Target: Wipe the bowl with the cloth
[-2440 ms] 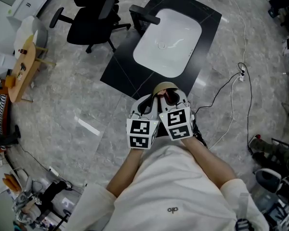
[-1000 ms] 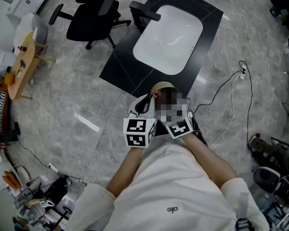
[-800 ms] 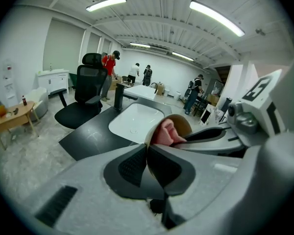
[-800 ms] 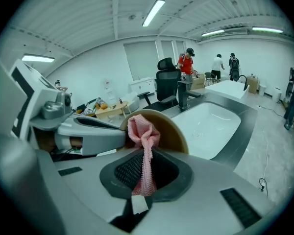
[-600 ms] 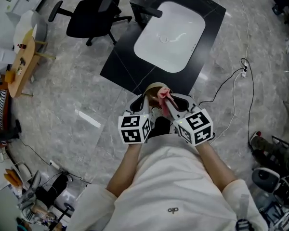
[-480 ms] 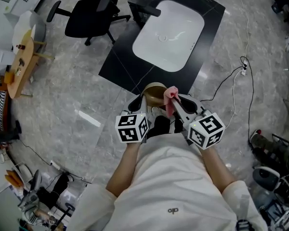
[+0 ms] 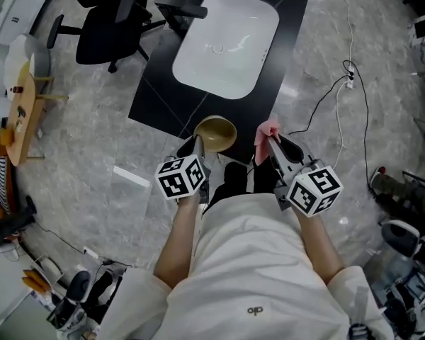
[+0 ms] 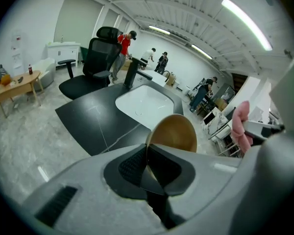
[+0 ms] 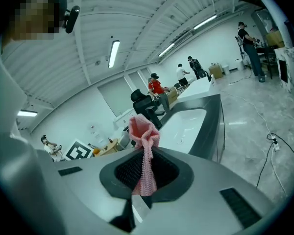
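In the head view a tan bowl (image 7: 216, 133) hangs over the floor just in front of the black counter, its hollow facing up. My left gripper (image 7: 198, 147) is shut on its near left rim. In the left gripper view the bowl (image 8: 174, 133) stands on edge between the pads, with that gripper (image 8: 147, 153) pinched on the thin rim. To the right, apart from the bowl, my right gripper (image 7: 273, 146) is shut on a pink cloth (image 7: 268, 132). The cloth (image 9: 144, 131) sticks up bunched from the pads of that gripper (image 9: 144, 173) in the right gripper view.
A black counter (image 7: 156, 91) with a white sink basin (image 7: 223, 41) and a dark faucet (image 7: 178, 7) lies ahead. A black office chair (image 7: 103, 30) and a small wooden table (image 7: 21, 115) stand at the left. A cable (image 7: 343, 91) runs over the marble floor at the right.
The grippers have drawn apart. The right one carried the pink cloth out of the bowl to the right; the left one moved left and lower with the bowl.
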{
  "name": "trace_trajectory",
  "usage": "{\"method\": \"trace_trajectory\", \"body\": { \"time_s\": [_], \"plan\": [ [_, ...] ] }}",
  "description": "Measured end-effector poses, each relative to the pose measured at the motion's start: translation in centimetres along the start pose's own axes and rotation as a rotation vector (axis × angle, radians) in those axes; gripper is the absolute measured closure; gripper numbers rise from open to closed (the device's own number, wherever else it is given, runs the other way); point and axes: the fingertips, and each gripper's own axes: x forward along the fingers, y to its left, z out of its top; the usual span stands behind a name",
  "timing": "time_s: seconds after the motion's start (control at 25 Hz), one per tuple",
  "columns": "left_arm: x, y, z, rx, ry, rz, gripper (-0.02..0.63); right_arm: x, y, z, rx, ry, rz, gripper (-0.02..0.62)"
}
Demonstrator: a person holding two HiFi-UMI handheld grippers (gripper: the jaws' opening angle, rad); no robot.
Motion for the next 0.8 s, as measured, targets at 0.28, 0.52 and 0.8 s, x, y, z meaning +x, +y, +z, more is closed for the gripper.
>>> {"method": "trace_trajectory", "body": {
  "time_s": [0.28,0.52,0.8],
  "plan": [
    [4.4,0.0,-2.4,-0.394,0.125,-0.093,0.583,-0.4,-2.1,-0.9,0.022,0.041,-0.03,0.568],
    [6.3,0.6,-4.0,-0.527,0.171,-0.014,0.583,-0.4,-3.2,-1.2,0.028,0.066,-0.041,0.568],
    [7.3,-0.6,-3.4,-0.483,0.176,0.015,0.583,-0.4,-4.4,-1.6,0.035,0.092,-0.044,0.568]
  ]
}}
